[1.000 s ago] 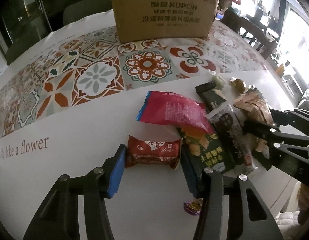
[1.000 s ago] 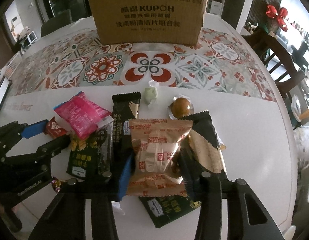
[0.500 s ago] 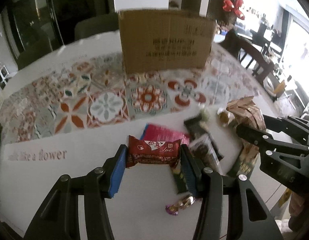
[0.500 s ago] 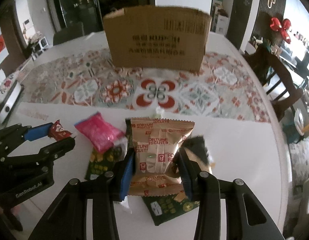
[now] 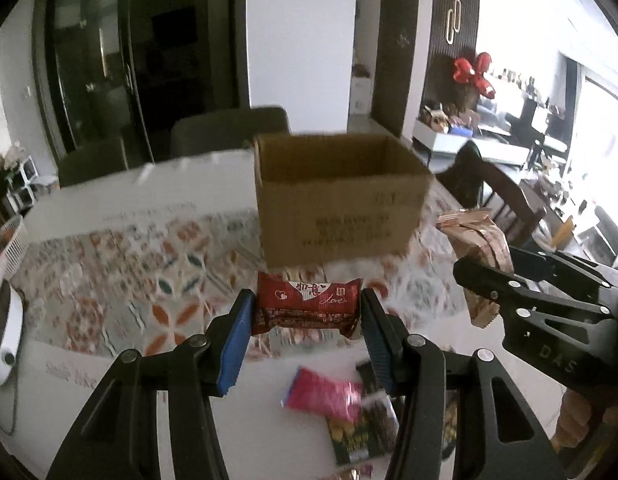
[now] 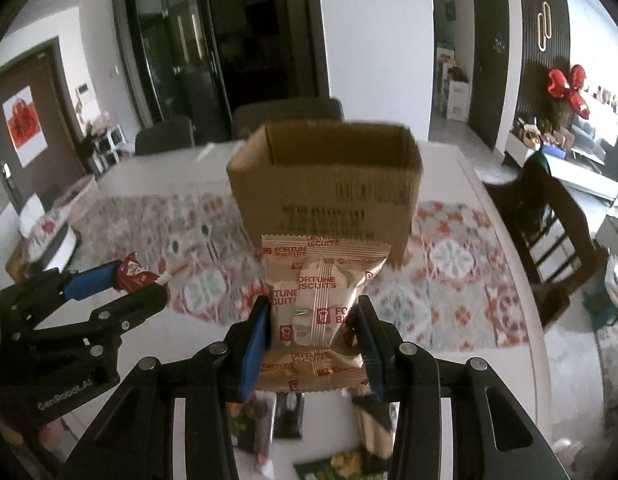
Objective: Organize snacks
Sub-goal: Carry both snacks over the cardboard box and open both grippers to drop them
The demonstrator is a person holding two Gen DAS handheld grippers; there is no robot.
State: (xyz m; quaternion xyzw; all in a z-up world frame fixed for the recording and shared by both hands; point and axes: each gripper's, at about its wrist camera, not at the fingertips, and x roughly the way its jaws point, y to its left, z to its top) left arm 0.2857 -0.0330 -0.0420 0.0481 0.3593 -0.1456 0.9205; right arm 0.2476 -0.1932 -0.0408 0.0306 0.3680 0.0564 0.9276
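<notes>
both grippers have lifted off the table since the earlier frames, each carrying a snack up with it, so the open top of the cardboard box (image 5: 341,200) now shows where before only its printed front did.

largest first: the table (image 6: 505,364) with its patterned runner, then the box standing ahead of both hands, near the middle of the runner. its mouth faces up, and it lies straight forward of the fingers in both views; neither hand looks clearly nearer, and both seem short of its rim.

the right gripper (image 6: 315,340) is clenched on the fortune biscuits pack (image 6: 319,304), long axis upright between the pads. the left gripper (image 5: 307,324) is clamped on the red snack packet (image 5: 307,306), long axis crosswise, spanning pad to pad.

the left view alone shows the snacks left on the table clearly: a pink packet (image 5: 323,396) and a green packet (image 5: 357,436) below the fingers. the right view blurs these, yet gives a squarer look into the box, where nothing can be made out.
</notes>
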